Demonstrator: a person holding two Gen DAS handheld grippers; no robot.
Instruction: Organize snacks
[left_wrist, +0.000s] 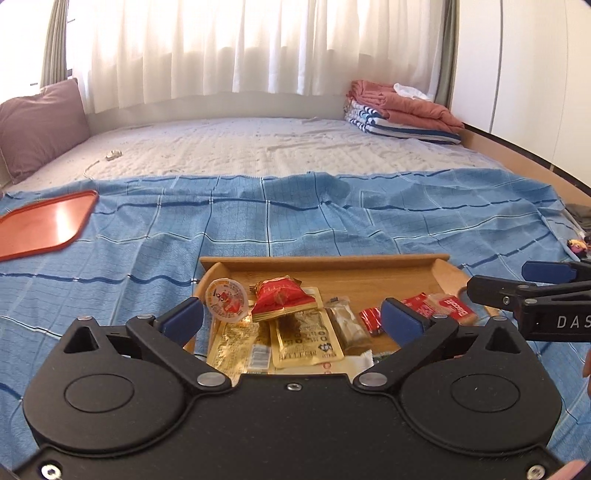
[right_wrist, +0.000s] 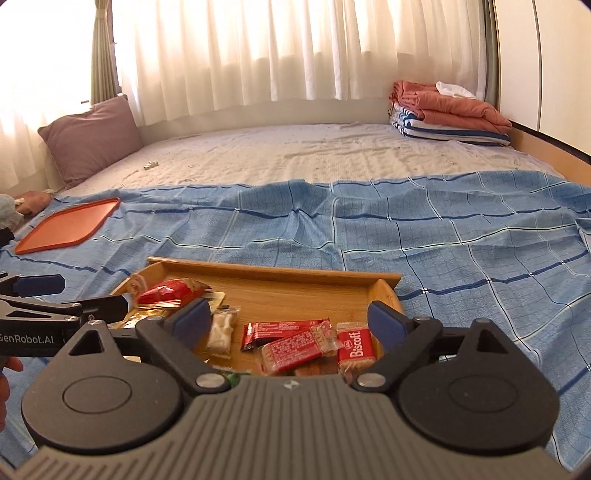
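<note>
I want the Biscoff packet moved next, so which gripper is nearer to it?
Right. The right gripper hangs open just above the Biscoff packet; the left gripper is over the tray's other end.

This is a bedroom in a home: a wide bed with a pale quilted mattress cover (right_wrist: 295, 155) fills the space ahead of the fingers, with long white sheer curtains (right_wrist: 277, 48) over a bright window behind it. A mauve fabric pillow (right_wrist: 92, 136) leans at the far left of the fingers, and a folded stack of salmon-pink and blue-striped bedding (right_wrist: 447, 110) lies at the far right. Nearer the fingers, a light blue checked woven blanket (right_wrist: 424, 236) is spread over the bed, bearing a flat orange plastic tray (right_wrist: 70, 225) to the left.
</note>
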